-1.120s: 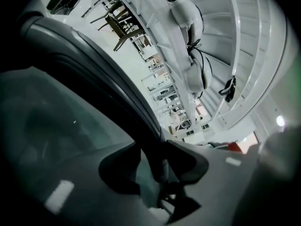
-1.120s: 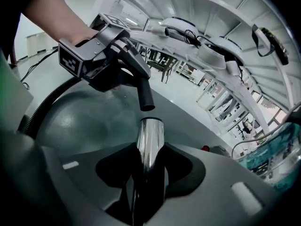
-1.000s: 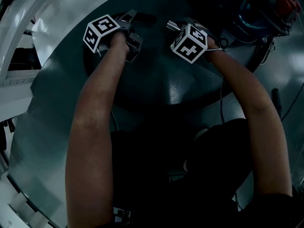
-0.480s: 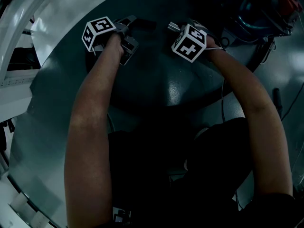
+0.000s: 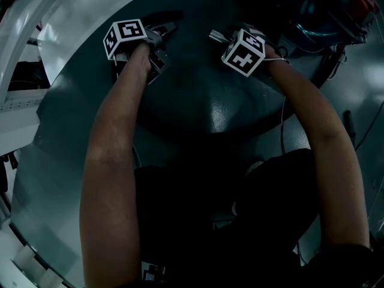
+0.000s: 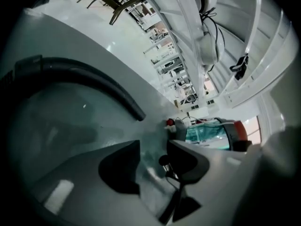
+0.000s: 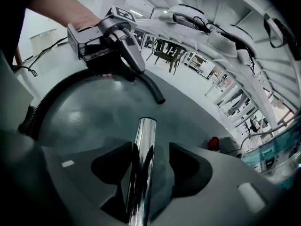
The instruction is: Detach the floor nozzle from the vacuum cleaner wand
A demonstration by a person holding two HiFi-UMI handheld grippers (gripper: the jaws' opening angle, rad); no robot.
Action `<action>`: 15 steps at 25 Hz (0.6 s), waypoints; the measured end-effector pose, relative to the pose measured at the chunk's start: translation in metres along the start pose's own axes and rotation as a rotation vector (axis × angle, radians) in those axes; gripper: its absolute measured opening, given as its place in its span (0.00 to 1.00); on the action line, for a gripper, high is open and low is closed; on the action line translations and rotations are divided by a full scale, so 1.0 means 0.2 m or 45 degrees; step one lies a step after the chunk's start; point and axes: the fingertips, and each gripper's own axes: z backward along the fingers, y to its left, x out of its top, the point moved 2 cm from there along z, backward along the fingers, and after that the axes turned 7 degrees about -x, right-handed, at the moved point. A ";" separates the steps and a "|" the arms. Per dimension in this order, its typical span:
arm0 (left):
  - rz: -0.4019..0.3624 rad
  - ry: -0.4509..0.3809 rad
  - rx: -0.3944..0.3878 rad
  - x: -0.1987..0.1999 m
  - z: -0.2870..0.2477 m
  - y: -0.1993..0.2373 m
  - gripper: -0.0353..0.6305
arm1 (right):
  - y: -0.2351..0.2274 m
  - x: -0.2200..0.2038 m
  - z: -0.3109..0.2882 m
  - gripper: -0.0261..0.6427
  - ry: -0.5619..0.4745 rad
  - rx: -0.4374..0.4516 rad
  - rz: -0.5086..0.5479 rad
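Right gripper (image 7: 151, 149): jaws just opened wide, chrome wand (image 7: 141, 182) loose between them. Left gripper (image 6: 153, 150): empty jaws opening further; it has shifted slightly leftward in the head view.

This is looking like a lab: a white frame (image 7: 221, 36) carrying cables (image 7: 188, 18) is curving around a round grey table (image 7: 94, 112), and chairs (image 7: 164, 55) are standing behind it.

Grey left hand-held gripper (image 6: 154, 157) and right hand-held gripper (image 7: 150, 164) carry black-and-white marker cubes (image 5: 126, 36).
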 end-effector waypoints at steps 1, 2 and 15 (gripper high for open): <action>-0.033 -0.003 0.006 0.00 0.00 -0.01 0.30 | 0.00 0.00 0.00 0.42 -0.003 0.001 -0.019; -0.068 -0.011 0.012 0.01 0.00 -0.02 0.24 | -0.01 0.00 0.01 0.41 -0.005 0.002 -0.032; -0.545 -0.251 0.014 0.09 0.06 -0.19 0.07 | -0.15 0.15 0.17 0.18 -0.247 -0.067 -0.383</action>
